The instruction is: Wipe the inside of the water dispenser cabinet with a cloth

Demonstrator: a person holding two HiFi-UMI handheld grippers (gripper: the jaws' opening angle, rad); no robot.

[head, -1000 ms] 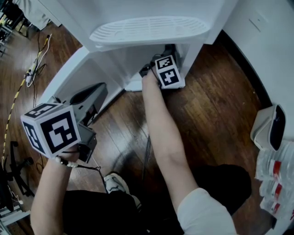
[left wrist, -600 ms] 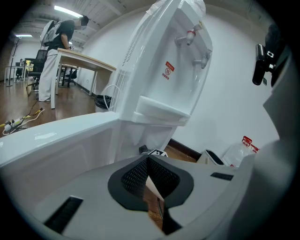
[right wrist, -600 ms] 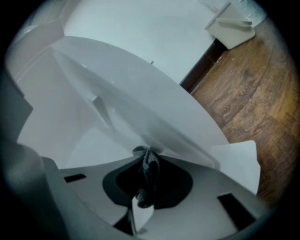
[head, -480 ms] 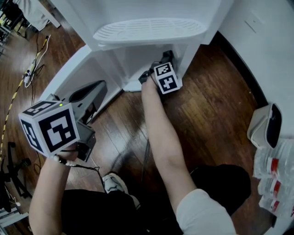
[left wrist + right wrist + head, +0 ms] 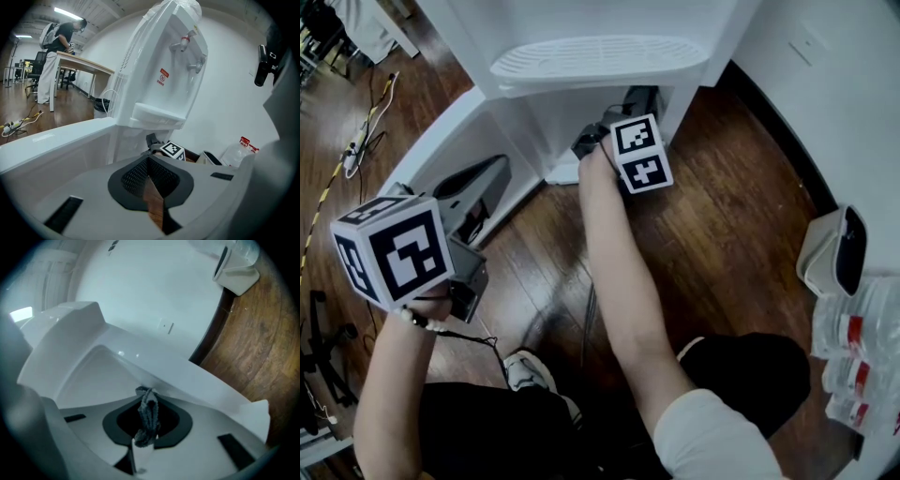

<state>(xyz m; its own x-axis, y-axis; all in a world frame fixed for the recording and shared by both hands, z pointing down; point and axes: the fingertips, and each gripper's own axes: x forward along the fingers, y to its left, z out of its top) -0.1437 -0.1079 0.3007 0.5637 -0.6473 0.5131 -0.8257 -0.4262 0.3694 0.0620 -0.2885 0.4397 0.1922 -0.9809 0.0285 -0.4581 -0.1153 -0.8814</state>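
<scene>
The white water dispenser (image 5: 600, 58) stands with its lower cabinet (image 5: 567, 122) open and the door (image 5: 431, 141) swung out to the left. My right gripper (image 5: 626, 101) reaches into the cabinet mouth, its marker cube just outside. In the right gripper view the right gripper (image 5: 147, 401) is shut on a bunched grey cloth (image 5: 149, 414), which is held against the white cabinet interior (image 5: 93, 376). My left gripper (image 5: 478, 183) hangs low in front of the open door. Seen in its own view, the left gripper (image 5: 149, 161) is shut with nothing in it, facing the dispenser (image 5: 164, 75).
A white bin (image 5: 834, 251) and red-capped bottles (image 5: 853, 366) stand along the wall at the right. A power strip with cable (image 5: 352, 155) lies on the wood floor at the left. My shoe (image 5: 525, 370) is below. A person (image 5: 54, 56) stands at a far desk.
The right gripper has shifted slightly leftward at the cabinet mouth with the cloth still in it. The left gripper has drifted a little to the left.
</scene>
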